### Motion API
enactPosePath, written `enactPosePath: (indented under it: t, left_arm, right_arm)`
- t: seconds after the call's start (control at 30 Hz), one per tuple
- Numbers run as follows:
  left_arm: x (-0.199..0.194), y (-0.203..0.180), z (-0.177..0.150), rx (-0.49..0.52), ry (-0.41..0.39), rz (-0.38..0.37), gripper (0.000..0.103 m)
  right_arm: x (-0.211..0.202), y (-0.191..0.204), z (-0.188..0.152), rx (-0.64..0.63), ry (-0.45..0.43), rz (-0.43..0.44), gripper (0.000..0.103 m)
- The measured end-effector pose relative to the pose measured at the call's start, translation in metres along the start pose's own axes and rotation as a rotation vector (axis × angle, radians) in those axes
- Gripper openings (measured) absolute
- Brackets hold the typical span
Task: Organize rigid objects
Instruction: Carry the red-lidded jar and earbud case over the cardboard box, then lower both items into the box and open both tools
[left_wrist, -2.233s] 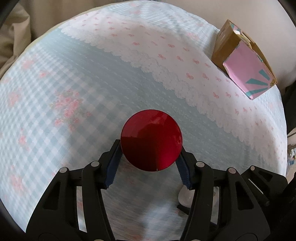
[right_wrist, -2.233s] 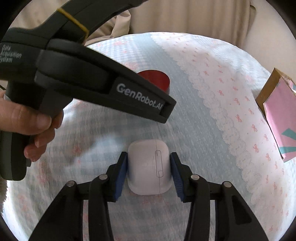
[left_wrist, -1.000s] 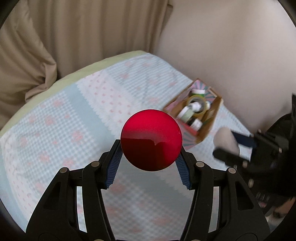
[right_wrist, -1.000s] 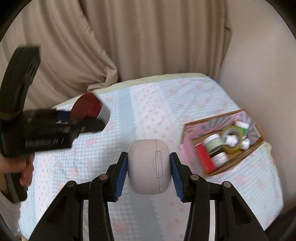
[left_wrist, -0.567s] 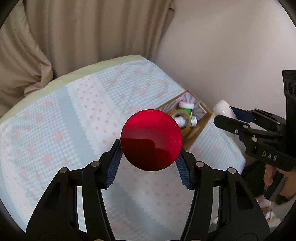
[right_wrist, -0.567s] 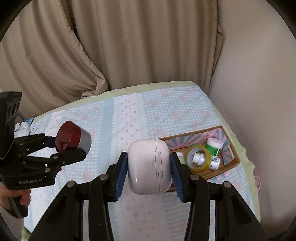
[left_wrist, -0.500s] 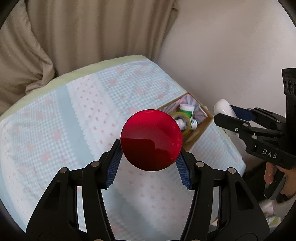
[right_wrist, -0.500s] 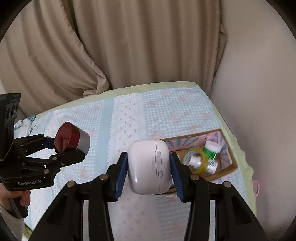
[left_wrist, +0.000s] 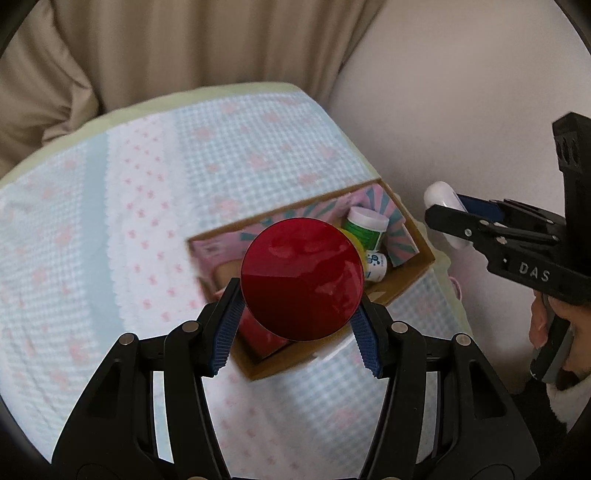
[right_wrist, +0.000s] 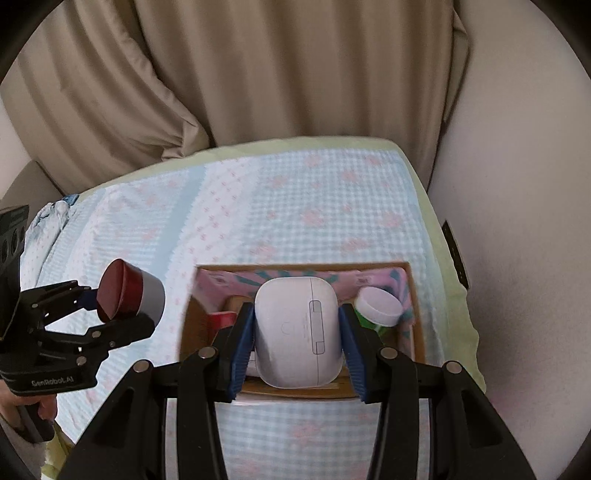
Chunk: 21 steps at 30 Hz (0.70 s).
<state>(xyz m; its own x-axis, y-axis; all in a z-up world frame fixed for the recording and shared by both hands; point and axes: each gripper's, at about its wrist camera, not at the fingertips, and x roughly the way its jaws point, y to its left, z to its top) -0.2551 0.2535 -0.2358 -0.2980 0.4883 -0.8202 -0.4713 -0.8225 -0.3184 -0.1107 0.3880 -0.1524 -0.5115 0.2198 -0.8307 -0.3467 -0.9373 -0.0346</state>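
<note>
**Both tongs loaded, box next**

Beige curtains and a plain wall back a bed (right_wrist: 314, 206) w/ a blue-and-pink gingham cover; the cardboard box (right_wrist: 415, 314) sits near the bed's right edge, by the wall.

Left tongs (left_wrist: 295, 328) are clamped on a round red-topped tin (left_wrist: 302, 278), jaws pressed to its sides, held in the air over the box's near-left part. Right tongs (right_wrist: 297, 345) are closed on a white earbud-type case (right_wrist: 297, 330), hovering above the box interior. Neither item is in the box yet.

Inside the box: a green jar w/ white lid (right_wrist: 378, 306) at the right end, a small white bottle (left_wrist: 376, 263) beside it, something red at the left, partly hidden.

Doing it well, imo: lower one item at a time so the tools don't collide over the opening. Case should go into the free middle gap, clear of the green jar; tin flat toward the left end. Open only once each item is low inside, not dropped from height.

Writing: "GenRobot.AI" on the left tool, "DAS" on the right tool. Bottle label too small to read.
</note>
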Motion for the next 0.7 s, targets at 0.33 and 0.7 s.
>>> enactPosePath:
  t: [0.33, 0.7]
  left_arm:
    - [0.115, -0.058, -0.013, 0.138, 0.120, -0.021, 0.052]
    - [0.159, -0.059, -0.019, 0.131, 0.216, 0.011, 0.052]
  right_arm:
    - [0.079, -0.077, -0.036, 0.085, 0.098, 0.007, 0.042]
    - [0.120, -0.091, -0.054, 0.121, 0.164, 0.018, 0.042]
